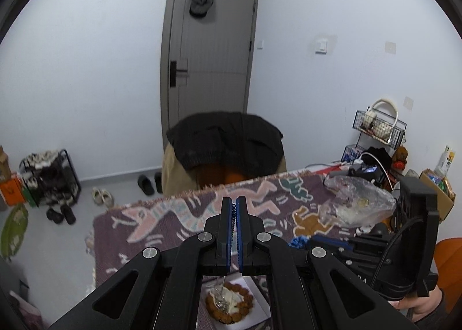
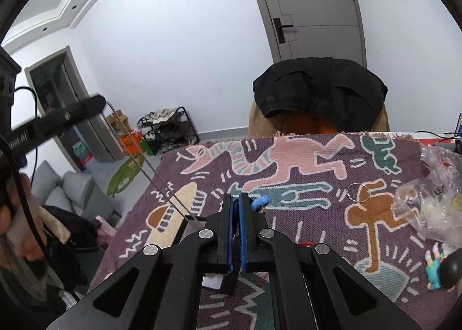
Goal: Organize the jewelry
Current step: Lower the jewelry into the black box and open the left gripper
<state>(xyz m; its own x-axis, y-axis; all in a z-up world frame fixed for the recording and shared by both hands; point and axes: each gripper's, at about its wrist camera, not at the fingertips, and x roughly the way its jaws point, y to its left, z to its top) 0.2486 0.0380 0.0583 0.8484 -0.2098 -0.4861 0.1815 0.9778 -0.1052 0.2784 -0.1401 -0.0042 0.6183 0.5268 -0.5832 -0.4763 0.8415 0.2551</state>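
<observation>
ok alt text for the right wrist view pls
The right gripper, fingers nearly closed on a thin chain running up left toward the left gripper, hovers over a purple patterned cloth. A small silver ring lies on the cloth to the right, near a crumpled plastic bag.

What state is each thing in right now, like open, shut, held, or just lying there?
Left gripper: fingers shut on a thin silver chain.
Silver chain: hanging down over the bracelet.
Beaded bracelet: lying on a white tray.
Right gripper: fingers shut on a blue trinket.
Blue trinket: pinched, sticking out sideways.
Ring: lying loose on the cloth.
Door: shut.
</observation>
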